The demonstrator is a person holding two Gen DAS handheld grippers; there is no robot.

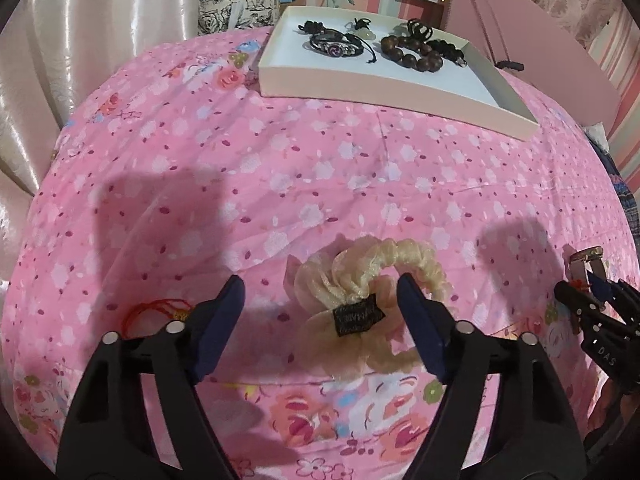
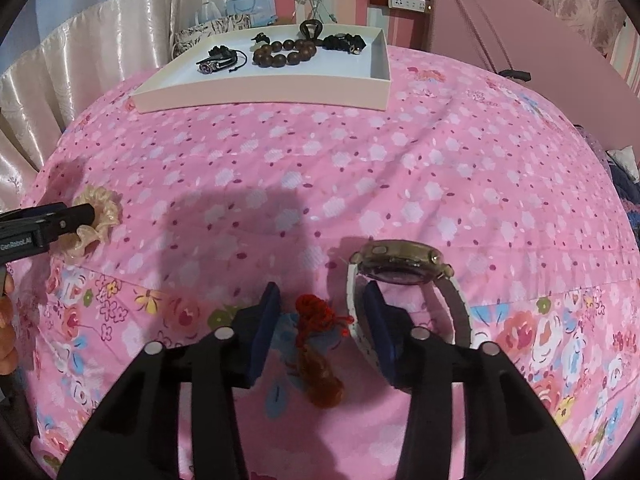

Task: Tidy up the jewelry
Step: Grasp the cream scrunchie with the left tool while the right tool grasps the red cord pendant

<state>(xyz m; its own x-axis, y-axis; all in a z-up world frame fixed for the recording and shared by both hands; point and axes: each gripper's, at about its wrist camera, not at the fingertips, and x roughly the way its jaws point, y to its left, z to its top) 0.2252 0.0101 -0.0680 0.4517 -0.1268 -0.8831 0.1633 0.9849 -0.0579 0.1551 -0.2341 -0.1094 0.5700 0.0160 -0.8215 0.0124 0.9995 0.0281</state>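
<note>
The cream scrunchie lay on the pink floral bedspread, well in front of the shallow box, and was a ruffled, sheer fabric ring with a small black label sewn on its near side. The left gripper was spread wide over it: one blue pad sat inside the ring and the other stood clear on the side away from the wristwatch, so nothing was clamped. By my reading, the step in hand was picking the loose pieces off the bedspread, two at once. The next move called for closing on the bunched, labelled part of the ring, which looked soft enough to squash and slip.

Away from the box, toward the camera, the red knotted cord with its amber pendant lay between the parted fingers of the right gripper, not yet held. The wristwatch, standing on edge with a pale strap, touched the outer face of one pad and could be knocked over as the fingers close.

In the box already lay a dark wooden bead bracelet, a black braided bracelet with a round charm, and some smaller black pieces.
</note>
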